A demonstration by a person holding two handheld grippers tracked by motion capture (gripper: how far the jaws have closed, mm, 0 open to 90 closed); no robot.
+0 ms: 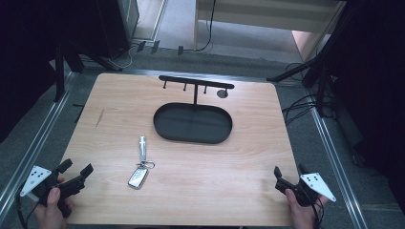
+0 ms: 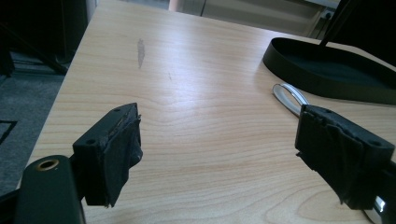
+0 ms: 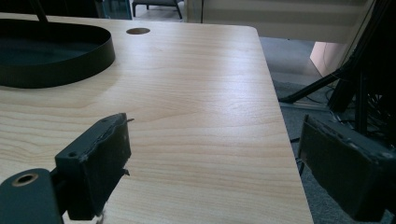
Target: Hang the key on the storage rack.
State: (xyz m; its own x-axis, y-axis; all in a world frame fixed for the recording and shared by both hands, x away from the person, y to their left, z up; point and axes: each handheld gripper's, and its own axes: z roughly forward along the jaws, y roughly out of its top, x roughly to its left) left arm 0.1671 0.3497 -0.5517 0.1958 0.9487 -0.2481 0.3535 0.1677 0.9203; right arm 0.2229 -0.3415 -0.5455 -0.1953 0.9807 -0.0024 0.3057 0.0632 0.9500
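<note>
— High view first: where is the key bunch [image 1: 140, 168] relative to your jaws?

— It lies flat on the table [image 1: 248, 157], ahead of my left gripper [image 1: 76, 168] and off toward my right jaw, near but not touching. It's a silver fob nearest me, a ring in the middle and a slim metal piece pointing away toward the black oval tray [image 1: 193, 123]. In the left gripper view the slim piece [image 2: 288, 97] curves out just beyond my right jaw, with the tray [image 2: 299, 74] behind it.

— And the jaws themselves?

— Both pairs stand spread wide with nothing between them. My right gripper [image 1: 289, 174] hovers at the near right corner of the table, well apart from the keys; ahead of its jaws I see bare wood and the tray rim [image 3: 70, 70] off to the left.

— Which step do you judge this to be?

— The very start, I'd say: nothing gripped, the keys untouched. Behind the tray stands a hook rack [image 1: 196, 85] with empty pegs, so hanging the bunch there or dropping it in the tray seems the likely aim.

— What does the next move call for?

— Swinging my left jaws rightward and forward until the bunch sits between them, dropping low to the wood, then closing on the fob or ring. It's thin and flat, so the pads must nearly scrape the surface.
</note>
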